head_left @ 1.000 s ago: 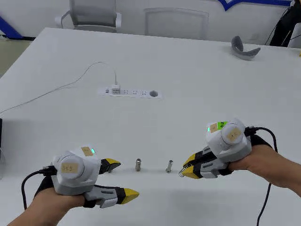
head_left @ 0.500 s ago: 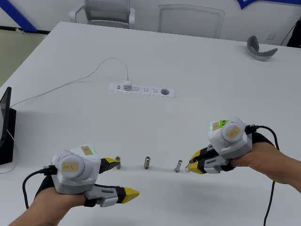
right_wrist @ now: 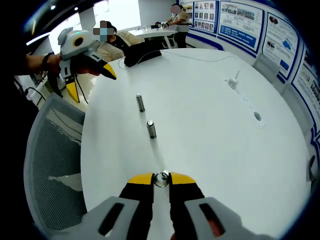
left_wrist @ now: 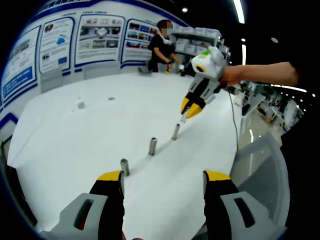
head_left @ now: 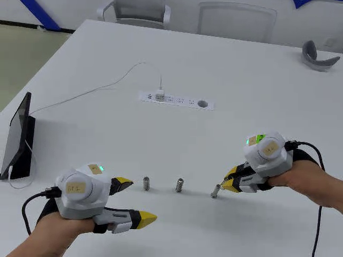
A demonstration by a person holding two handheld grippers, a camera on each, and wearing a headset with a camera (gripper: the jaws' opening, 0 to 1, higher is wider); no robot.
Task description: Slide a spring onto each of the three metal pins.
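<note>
Three short metal pins stand in a row near the table's front edge. The left pin (head_left: 146, 183) and middle pin (head_left: 179, 185) look ribbed, with springs (right_wrist: 140, 102) (right_wrist: 151, 129) on them. My right gripper (head_left: 230, 181) is shut on a small spring (right_wrist: 161, 179), held slanting just over the top of the right pin (head_left: 215, 191) (left_wrist: 176, 132). In the left gripper view that spring (left_wrist: 182, 118) hangs from the right gripper (left_wrist: 191, 106), its lower end at the pin's tip. My left gripper (head_left: 135, 202) (left_wrist: 163, 177) rests open left of the row, holding nothing.
A white power strip (head_left: 176, 100) with a plugged-in cable lies mid-table. A dark tablet (head_left: 19, 136) stands at the left edge. A grey curved object (head_left: 316, 56) sits far right. Chairs (head_left: 236, 19) stand behind the table, and people are at a far table (left_wrist: 165, 42).
The head camera has shifted. My right gripper has brought the spring from beside the right pin to just above its top. The left gripper has stayed put.
</note>
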